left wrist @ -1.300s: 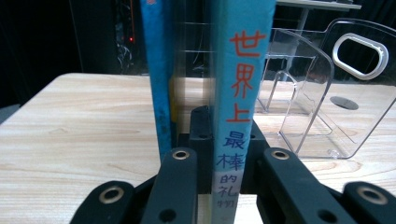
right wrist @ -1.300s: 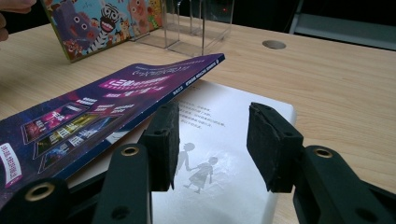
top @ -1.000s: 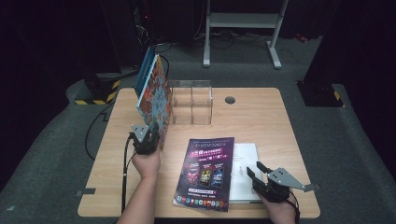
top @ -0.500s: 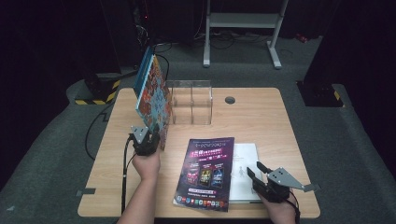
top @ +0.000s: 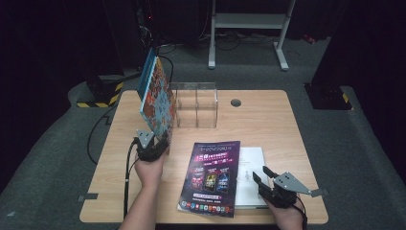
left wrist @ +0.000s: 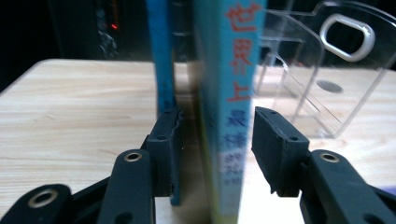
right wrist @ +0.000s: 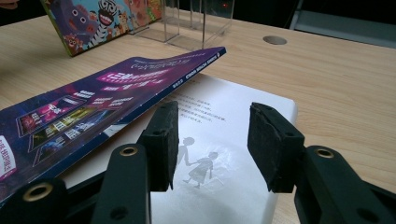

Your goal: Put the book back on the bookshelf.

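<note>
Left tool releasing the upright book
Its jaws have just opened, spine upright between them untouched; the right tool hovers open over the white book.

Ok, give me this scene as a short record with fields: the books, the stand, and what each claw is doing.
standing book: colourful picture book, tilted upright at the left end of the clear stand
left claw: at the book's lower edge; jaws have just been opening, book between them, right pad clear of it
flat books: purple book lying partly over a white book
right claw: open, over the white book, gripping nothing
table: light wood
</note>
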`<state>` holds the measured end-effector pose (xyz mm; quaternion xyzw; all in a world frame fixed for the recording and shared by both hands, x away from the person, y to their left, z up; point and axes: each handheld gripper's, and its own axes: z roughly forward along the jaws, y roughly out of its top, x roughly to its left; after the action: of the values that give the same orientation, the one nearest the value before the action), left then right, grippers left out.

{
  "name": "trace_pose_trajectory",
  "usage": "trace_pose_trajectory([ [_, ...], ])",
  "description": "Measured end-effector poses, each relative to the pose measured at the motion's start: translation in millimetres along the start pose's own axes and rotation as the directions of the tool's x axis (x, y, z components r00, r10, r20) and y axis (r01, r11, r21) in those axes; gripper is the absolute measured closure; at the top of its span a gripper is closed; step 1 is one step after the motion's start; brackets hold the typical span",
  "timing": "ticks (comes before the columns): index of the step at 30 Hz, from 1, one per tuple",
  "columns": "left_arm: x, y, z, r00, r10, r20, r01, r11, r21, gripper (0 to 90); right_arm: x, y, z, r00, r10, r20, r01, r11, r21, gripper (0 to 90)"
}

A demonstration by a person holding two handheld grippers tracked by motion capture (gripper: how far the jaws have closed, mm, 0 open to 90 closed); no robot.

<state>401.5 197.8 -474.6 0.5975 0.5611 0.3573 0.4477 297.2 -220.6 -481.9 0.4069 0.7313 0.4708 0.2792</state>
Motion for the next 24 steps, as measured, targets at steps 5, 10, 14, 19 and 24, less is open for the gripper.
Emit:
trace_pose_trajectory([
  [5, 1.8, -0.4, -5.5, 0.9998, 0.020, 0.009, -0.020, 0.9995, 0.023, 42.3, 0.9, -0.1, 0.6, 1.0000, -0.003, -0.001, 0.003, 1.000, 0.001, 52.9],
  [10, 2.4, -1.6, -13.5, 0.9983, 0.037, 0.045, -0.039, 0.9985, 0.039, 41.6, 0.5, -0.4, 0.0, 1.0000, -0.001, -0.003, 0.001, 1.000, 0.005, 52.9],
  [14, 3.2, -2.6, -20.8, 0.9965, 0.052, 0.066, -0.055, 0.9970, 0.054, 38.0, 1.1, -0.6, 0.4, 1.0000, -0.002, -0.004, 0.002, 1.000, 0.009, 53.0],
  [19, 5.3, -5.4, -26.9, 0.9949, 0.056, 0.084, -0.062, 0.9957, 0.069, 35.4, 2.4, -0.9, 1.2, 0.9999, -0.007, -0.010, 0.007, 1.000, 0.016, 53.2],
  [24, 8.4, -10.3, -31.1, 0.9941, 0.059, 0.091, -0.066, 0.9946, 0.080, 32.2, 2.8, -1.4, 1.8, 0.9999, -0.007, -0.012, 0.007, 1.000, 0.022, 53.4],
])
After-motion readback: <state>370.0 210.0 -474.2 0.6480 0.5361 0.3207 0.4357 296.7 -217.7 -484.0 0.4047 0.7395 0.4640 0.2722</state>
